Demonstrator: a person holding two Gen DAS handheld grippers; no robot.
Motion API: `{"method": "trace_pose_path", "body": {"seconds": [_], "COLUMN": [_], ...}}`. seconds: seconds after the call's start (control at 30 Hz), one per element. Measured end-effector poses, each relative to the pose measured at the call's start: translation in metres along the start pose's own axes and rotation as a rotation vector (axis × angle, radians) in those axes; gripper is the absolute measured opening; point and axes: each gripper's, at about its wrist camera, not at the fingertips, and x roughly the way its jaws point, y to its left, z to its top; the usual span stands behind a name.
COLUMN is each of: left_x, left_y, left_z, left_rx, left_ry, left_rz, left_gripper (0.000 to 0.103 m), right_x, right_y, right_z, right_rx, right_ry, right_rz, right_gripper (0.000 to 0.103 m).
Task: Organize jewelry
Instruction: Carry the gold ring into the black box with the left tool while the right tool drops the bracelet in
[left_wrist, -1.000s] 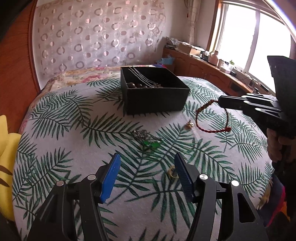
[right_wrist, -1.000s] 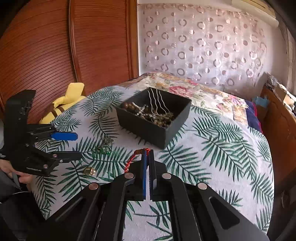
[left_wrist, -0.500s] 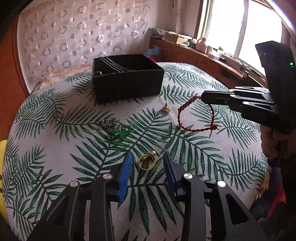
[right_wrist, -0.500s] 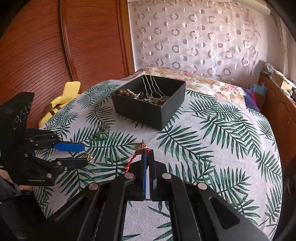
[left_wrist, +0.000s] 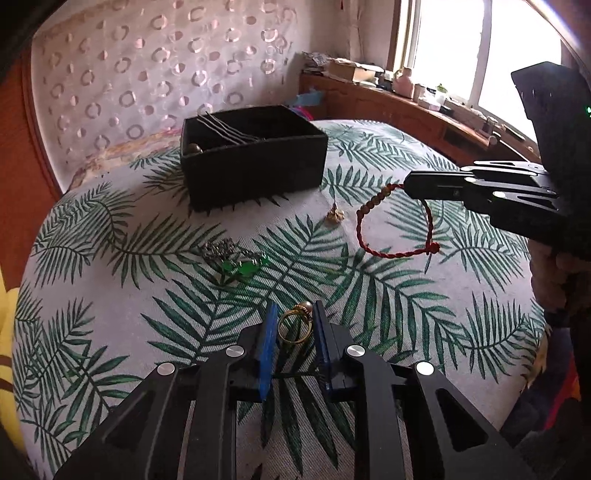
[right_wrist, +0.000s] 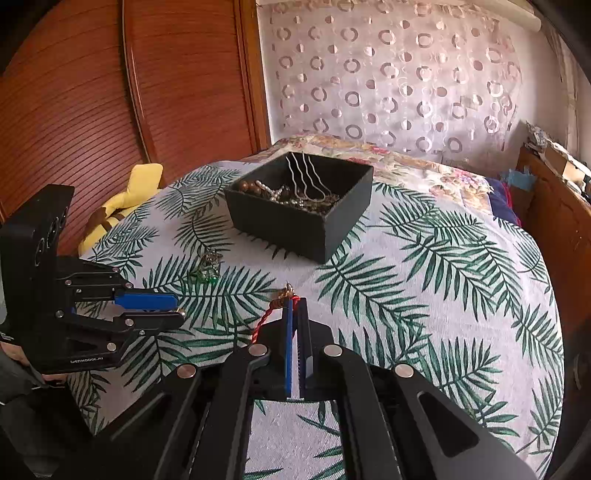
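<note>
A black box (left_wrist: 255, 155) with necklaces and beads sits on the leaf-print bed; it also shows in the right wrist view (right_wrist: 299, 206). My left gripper (left_wrist: 294, 317) is closed around a gold ring (left_wrist: 295, 326) lying on the cover, its blue pads touching the ring on both sides. My right gripper (right_wrist: 295, 306) is shut on a red cord bracelet (left_wrist: 391, 225) with wooden beads, holding it above the cover; the bracelet (right_wrist: 267, 317) hangs left of the fingers. A green pendant necklace (left_wrist: 240, 260) and a small gold charm (left_wrist: 334, 214) lie loose on the cover.
A yellow plush toy (right_wrist: 122, 206) lies at the bed's left edge by the wooden wardrobe (right_wrist: 110, 92). A wooden ledge (left_wrist: 406, 107) with clutter runs under the window on the right. A floral blanket (right_wrist: 406, 166) lies behind the box.
My left gripper moved forward and down to the gold ring and closed on it. My right gripper kept hold of the red bracelet and shifted slightly.
</note>
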Motion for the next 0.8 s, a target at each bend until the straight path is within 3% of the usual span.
{"method": "trace_pose_path", "body": {"seconds": [0.47,0.8], "left_x": [-0.019,-0.014], "left_y": [0.019,0.038], "left_z": [0.047,0.075], "left_rx": [-0.016,-0.037], "left_ry": [-0.104,-0.128], "left_rz": [0.049,0.082], "left_gripper": [0.018,0.018], "right_x": [-0.012,0.01], "right_y": [-0.001,-0.009], "right_z": [0.049,0.093], "right_rx": [-0.018,-0.01], "right_ry": [-0.095,-0.128], "right_rz": [-0.013,-0.039], "right_gripper": [0.003,0.003]}}
